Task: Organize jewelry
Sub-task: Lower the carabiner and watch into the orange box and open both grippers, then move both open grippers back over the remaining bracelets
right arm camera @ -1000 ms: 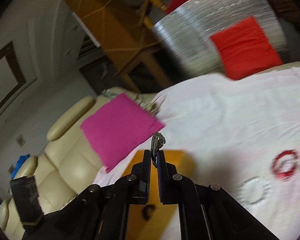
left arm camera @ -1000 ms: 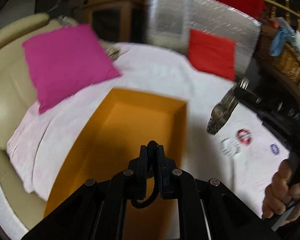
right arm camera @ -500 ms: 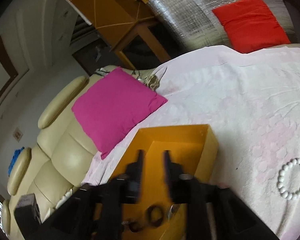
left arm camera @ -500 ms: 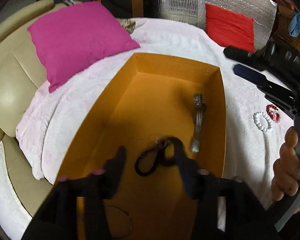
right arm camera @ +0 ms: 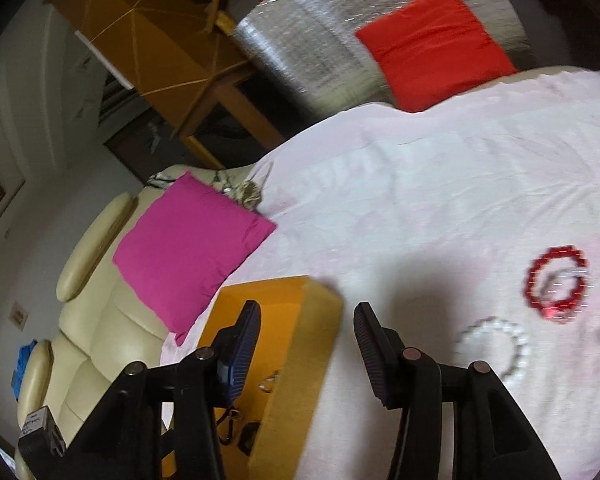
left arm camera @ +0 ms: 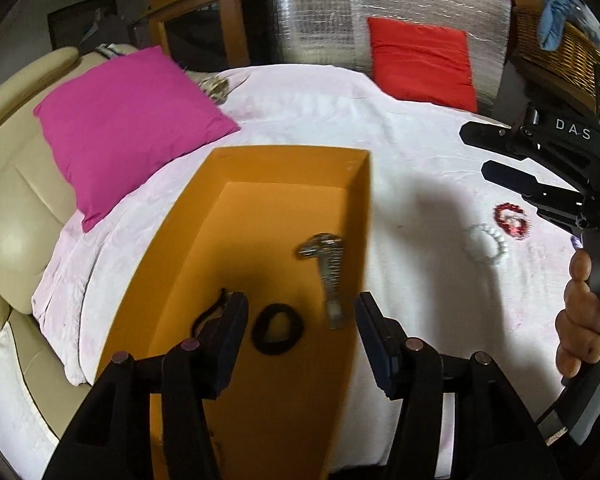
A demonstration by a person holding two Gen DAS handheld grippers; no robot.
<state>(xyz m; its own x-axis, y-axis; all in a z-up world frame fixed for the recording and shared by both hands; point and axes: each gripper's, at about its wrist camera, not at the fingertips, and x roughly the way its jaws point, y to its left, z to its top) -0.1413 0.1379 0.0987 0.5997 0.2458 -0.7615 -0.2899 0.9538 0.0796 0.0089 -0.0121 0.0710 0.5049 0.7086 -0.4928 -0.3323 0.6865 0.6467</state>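
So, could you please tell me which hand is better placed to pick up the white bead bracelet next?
Right. The right tongs are open and empty above the cloth, with the white bead bracelet just beside them. The left tongs, also open, hang over the orange box, farther from it.

Left hand-held gripper [left arm camera: 300,320] gaping, empty; right hand-held gripper [right arm camera: 306,334] likewise.

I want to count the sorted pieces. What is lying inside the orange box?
Inside the orange box: a silver watch, a black ring-shaped band and a thin black piece, partly hidden by the left gripper, which covers the near floor.
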